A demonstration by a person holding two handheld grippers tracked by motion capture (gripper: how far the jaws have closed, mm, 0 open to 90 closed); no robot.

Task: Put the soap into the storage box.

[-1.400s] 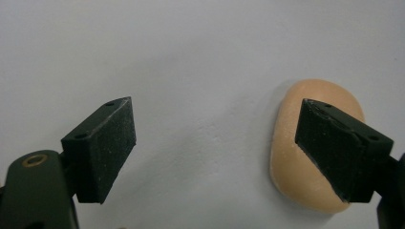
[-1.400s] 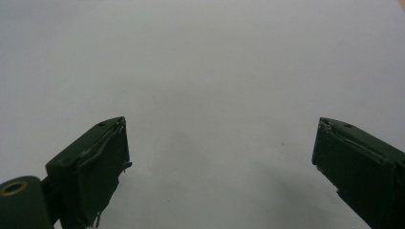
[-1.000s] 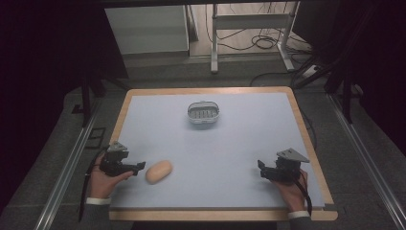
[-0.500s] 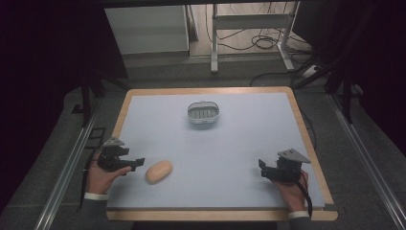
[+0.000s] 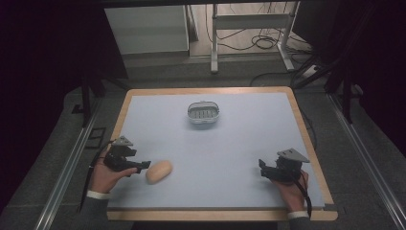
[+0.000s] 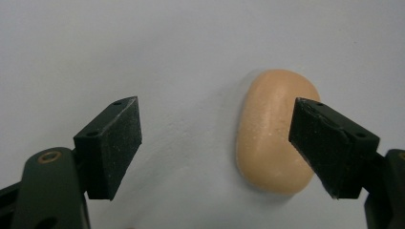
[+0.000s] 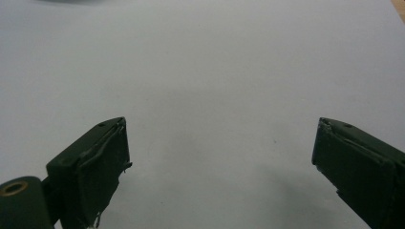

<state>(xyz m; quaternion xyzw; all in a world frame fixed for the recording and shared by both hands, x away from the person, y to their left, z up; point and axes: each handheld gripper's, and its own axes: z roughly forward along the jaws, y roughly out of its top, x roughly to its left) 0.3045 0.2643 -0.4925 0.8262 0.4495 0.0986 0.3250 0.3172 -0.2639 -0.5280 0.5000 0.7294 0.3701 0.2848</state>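
A tan oval bun (image 5: 159,171) lies on the pale blue table top (image 5: 215,148) at the front left. My left gripper (image 5: 143,165) points at it from the left, low over the table. In the left gripper view the bun (image 6: 272,133) sits just ahead of the left gripper (image 6: 215,124), off toward the right-hand jaw, which covers its edge. The jaws have just been closing, but no pad presses on the bun and a wide gap remains. My right gripper (image 5: 262,167) rests at the front right, and the right gripper (image 7: 219,143) is open over bare table.
A small grey basket (image 5: 203,112) stands at the back middle of the table. The table has a wooden rim (image 5: 306,139). Dark floor, rails and a white frame with cables lie beyond it.
The left hand has shifted only slightly beside the bun. The bun, the basket and the right gripper are where they were.
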